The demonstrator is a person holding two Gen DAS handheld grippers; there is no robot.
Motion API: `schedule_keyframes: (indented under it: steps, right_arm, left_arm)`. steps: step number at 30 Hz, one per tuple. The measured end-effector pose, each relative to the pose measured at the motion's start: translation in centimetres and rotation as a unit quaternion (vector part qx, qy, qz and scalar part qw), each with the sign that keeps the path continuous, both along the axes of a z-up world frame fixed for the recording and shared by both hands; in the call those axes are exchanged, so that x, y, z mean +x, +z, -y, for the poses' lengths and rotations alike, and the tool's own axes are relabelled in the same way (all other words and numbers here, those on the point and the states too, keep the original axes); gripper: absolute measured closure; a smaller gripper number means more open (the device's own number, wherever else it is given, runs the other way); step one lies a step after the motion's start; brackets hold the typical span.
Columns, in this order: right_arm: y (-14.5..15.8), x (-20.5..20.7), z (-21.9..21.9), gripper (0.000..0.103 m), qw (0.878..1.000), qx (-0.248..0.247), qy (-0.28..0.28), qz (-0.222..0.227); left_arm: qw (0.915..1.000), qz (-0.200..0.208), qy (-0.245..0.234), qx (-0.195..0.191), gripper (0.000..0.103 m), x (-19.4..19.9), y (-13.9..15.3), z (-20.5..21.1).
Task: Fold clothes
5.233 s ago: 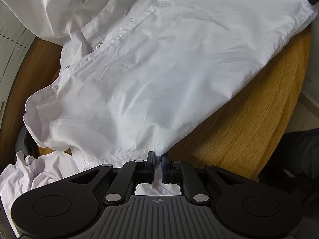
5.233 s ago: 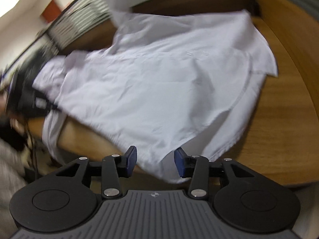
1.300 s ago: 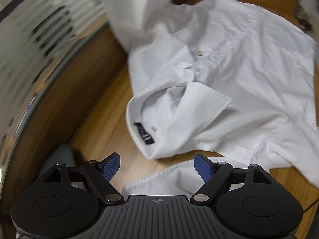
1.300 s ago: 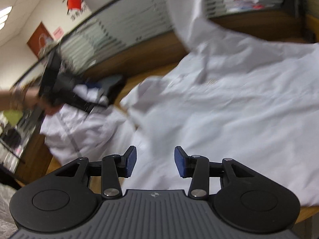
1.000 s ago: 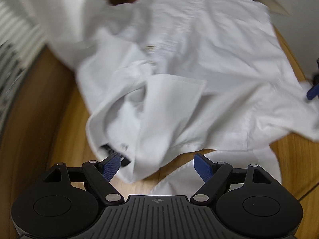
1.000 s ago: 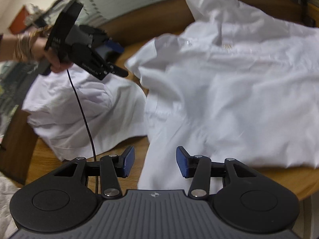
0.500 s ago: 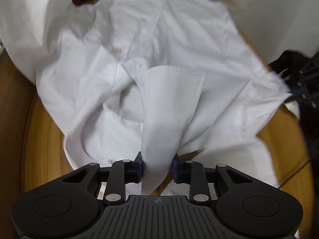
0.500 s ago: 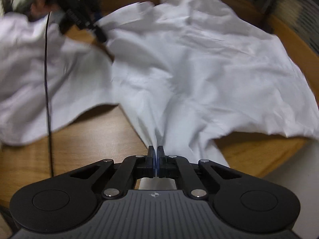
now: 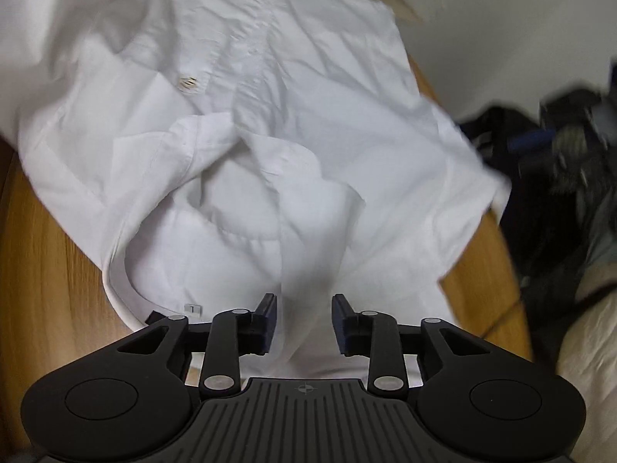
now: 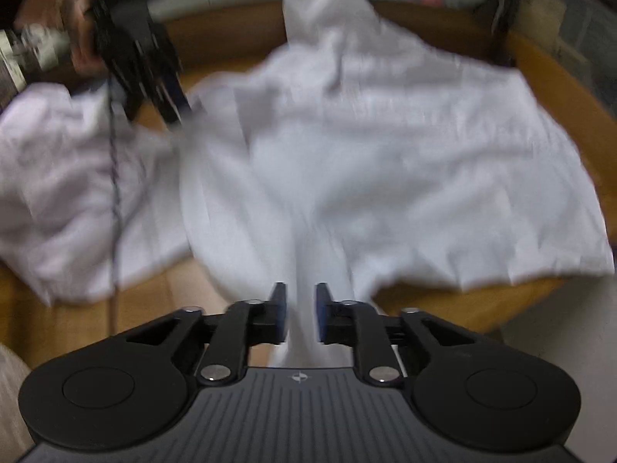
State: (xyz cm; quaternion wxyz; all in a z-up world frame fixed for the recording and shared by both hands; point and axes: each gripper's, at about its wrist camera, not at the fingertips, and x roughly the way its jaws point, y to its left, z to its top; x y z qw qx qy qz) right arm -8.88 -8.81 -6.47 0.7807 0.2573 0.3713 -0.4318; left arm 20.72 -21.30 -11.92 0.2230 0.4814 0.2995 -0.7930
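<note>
Both grippers have eased apart since half a second ago, when each was pinched tight on cloth. Now the left gripper (image 9: 302,324) has its blue-padded fingers spread, with a fold of the white button-up cotton shirt (image 9: 293,123) running slack between them near the collar (image 9: 246,200). The right gripper (image 10: 300,318) stands a little parted as well, a ridge of the shirt's edge lying in the gap; through the motion blur I cannot tell whether its pads touch the fabric.

This shirt lies spread across the round wooden table (image 9: 46,270), front up, its button placket (image 9: 254,54) running away from the left camera and one sleeve (image 10: 316,4) trailing off over the far side. A second crumpled white garment (image 10: 65,185) sits beside it on the table.

As for progress, I judge the shirt to be laid out and roughly flattened but not folded: no side is turned in, the sleeve hangs loose, and wrinkles remain. Turning in the sleeves and sides and doubling the body over appear to be left.
</note>
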Motion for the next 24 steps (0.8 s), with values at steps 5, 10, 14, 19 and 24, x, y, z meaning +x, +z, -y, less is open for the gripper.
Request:
schedule_keyframes:
  steps: [5,10,14,19,24]
  right_arm:
    - [-1.3,5.9,1.9,0.072,1.0,0.001,0.008,0.025]
    - [-5.8,10.4,3.3,0.06,0.999,0.041,0.027,-0.008]
    - [-7.8,11.8,2.5,0.06,0.998,0.043,0.032,-0.031]
    - [-8.7,12.1,2.0,0.097,0.998,0.041,0.03,-0.035]
    - [-6.9,10.6,0.4,0.098,0.998,0.041,0.038,-0.027]
  left_arm:
    - [0.9984,-0.019,0.053,0.003,0.068,1.2,-1.1,0.4]
    - [0.9954,-0.044,0.082,0.021,0.055,2.1,-1.7,0.1]
    - [0.9921,-0.074,0.093,0.041,0.056,2.3,-1.5,0.0]
    - [0.9861,-0.111,0.106,0.065,0.086,2.5,-1.1,-0.1]
    - [0.9779,-0.147,0.119,0.089,0.088,2.8,-0.7,-0.2]
